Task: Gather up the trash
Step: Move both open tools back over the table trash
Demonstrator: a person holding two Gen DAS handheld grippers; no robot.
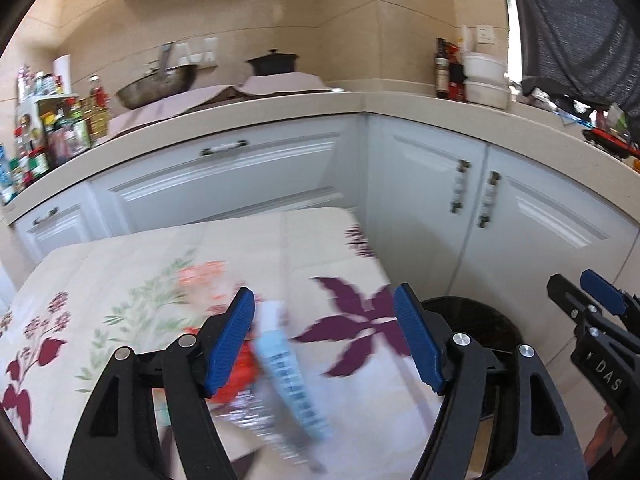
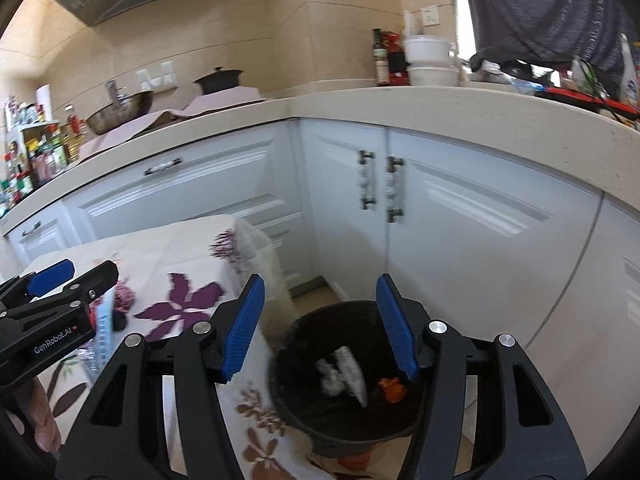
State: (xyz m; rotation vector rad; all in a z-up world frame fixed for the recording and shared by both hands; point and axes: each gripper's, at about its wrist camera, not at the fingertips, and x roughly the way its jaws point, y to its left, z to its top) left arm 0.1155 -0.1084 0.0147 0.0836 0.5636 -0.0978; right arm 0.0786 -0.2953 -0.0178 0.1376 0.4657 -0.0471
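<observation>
My left gripper (image 1: 324, 296) hangs open over the floral-clothed table (image 1: 120, 264). Blurred trash lies under it, close to the left pad: a light-blue wrapper (image 1: 288, 376), a red packet (image 1: 240, 376) and silver foil (image 1: 260, 420). No pad presses on any of it. My right gripper (image 2: 320, 280) is open and empty above the black bin (image 2: 280, 364) on the floor beside the table. A crumpled white piece (image 2: 340, 368) and an orange scrap (image 2: 390, 390) lie in the bin. Each view also shows the other tool: the right gripper (image 1: 572, 278) and the left gripper (image 2: 90, 266).
White cabinets (image 2: 460, 216) and a beige L-shaped counter (image 1: 360, 102) stand close behind table and bin. On the counter are a wok (image 1: 156, 86), a dark pot (image 1: 272, 62), bottles (image 1: 60, 128) and white tubs (image 1: 484, 76). A person's grey shirt (image 2: 540, 4) fills the upper right.
</observation>
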